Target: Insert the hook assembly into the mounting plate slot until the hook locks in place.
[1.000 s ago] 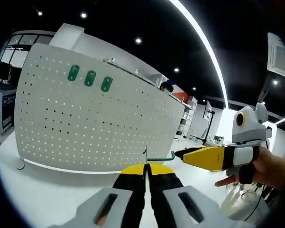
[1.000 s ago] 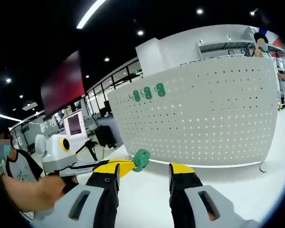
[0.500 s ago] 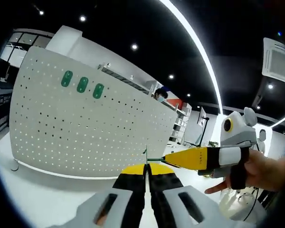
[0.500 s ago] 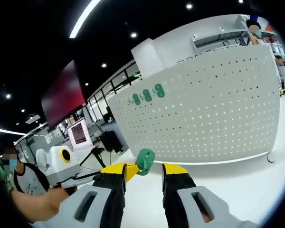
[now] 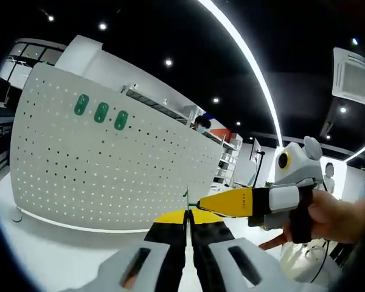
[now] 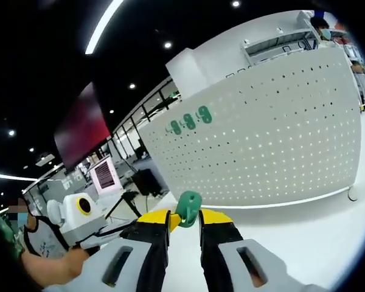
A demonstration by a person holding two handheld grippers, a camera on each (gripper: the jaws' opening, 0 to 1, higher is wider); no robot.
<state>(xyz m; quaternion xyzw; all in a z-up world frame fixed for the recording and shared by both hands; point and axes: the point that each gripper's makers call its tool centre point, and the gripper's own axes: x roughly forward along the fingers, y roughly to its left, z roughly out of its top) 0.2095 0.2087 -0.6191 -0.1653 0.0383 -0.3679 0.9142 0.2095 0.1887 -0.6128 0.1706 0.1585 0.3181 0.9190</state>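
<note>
Hook assembly (image 6: 188,208): green plastic head on a thin stiff wire, light and liable to twist. My left gripper (image 5: 187,214) pinches its wire; my right gripper (image 6: 184,220) nearly clamps the head. Pegboard (image 6: 274,140) stands beyond.

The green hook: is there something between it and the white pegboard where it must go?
Nothing visible stands in the way. In the right gripper view the green hook sits at the fingers of the right gripper, and past it lies only bare white table up to the pegboard. Three green pieces already sit high on the board.
</note>
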